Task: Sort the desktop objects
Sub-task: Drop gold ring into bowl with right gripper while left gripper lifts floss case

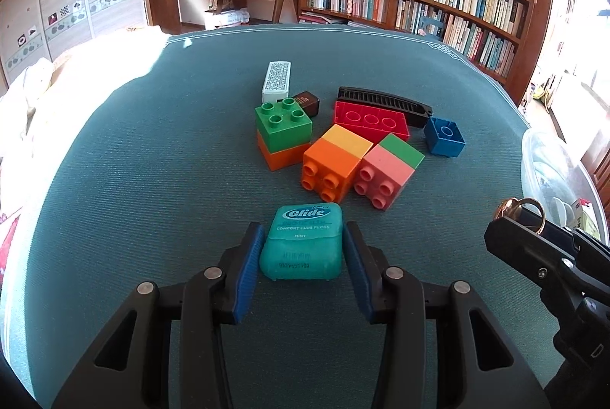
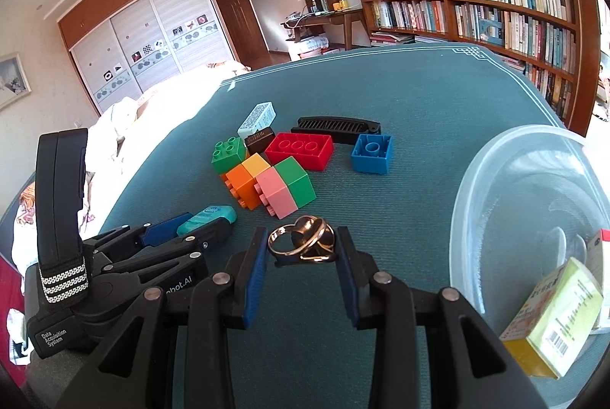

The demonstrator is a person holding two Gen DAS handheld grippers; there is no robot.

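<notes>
1. My left gripper [image 1: 304,258] has its fingers clamped on one teal plastic floss box [image 1: 302,244], low over the desk [image 1: 152,180].
2. Mid-desk: roughly nine toy bricks [image 1: 331,161], unsorted.
3. My right gripper [image 2: 303,256] pinches one gold metal ring [image 2: 303,244], I judge for the clear plastic tub [image 2: 495,180].

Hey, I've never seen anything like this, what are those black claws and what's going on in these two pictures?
They are two hand-held grippers, each with a camera looking along its fingers. One picture comes from the left gripper, the other from the right gripper. The left one has a teal dental floss box between its blue pads; whether they press on it is unclear. The right one grips a gold ring. On the green tablecloth lie toy bricks, a black comb, and a clear plastic bowl holding small boxes.
</notes>
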